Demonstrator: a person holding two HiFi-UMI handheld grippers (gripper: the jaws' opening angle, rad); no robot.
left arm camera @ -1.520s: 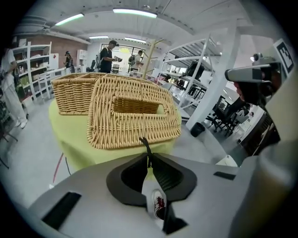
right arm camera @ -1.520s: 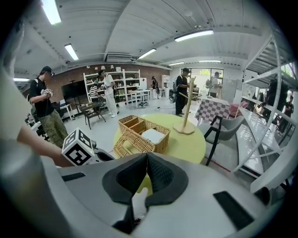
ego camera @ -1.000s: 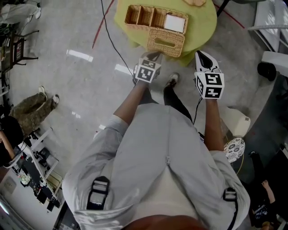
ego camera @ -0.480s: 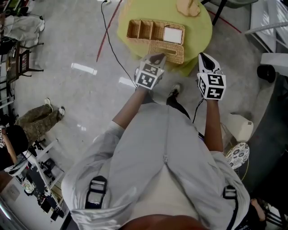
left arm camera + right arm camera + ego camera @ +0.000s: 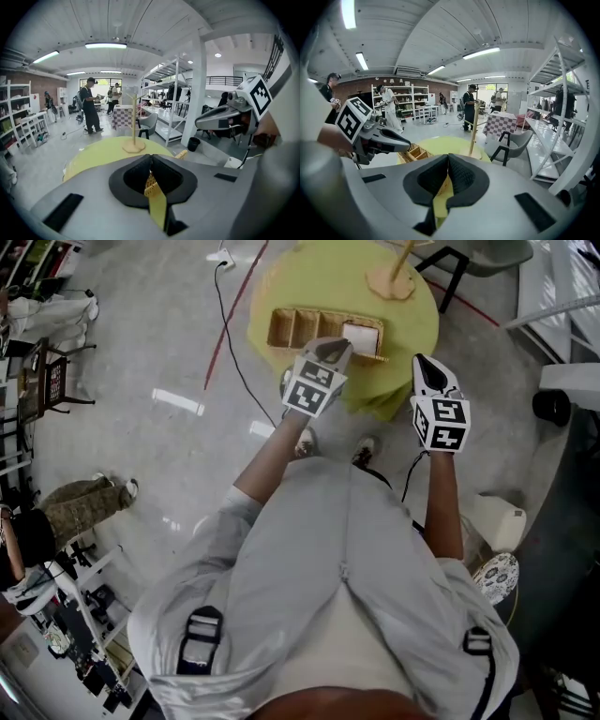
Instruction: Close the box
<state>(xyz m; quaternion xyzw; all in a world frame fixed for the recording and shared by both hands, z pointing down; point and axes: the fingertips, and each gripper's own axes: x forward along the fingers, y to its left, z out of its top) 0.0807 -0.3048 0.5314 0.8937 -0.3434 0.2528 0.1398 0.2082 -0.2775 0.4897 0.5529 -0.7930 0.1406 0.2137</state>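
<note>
Both arms out in front, grippers side by side.
Left arm (image 5: 272, 451) angled inward, left gripper (image 5: 333, 348) pinched on wicker lid (image 5: 150, 184) edge; right arm (image 5: 441, 502) straight ahead, right gripper (image 5: 422, 364) jaw tips touching.

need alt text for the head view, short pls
Seen from above, a person in a grey shirt holds the left gripper at the near edge of an open wicker box on a round yellow-green table, gripping its lid; the right gripper hovers beside it, shut.
</note>
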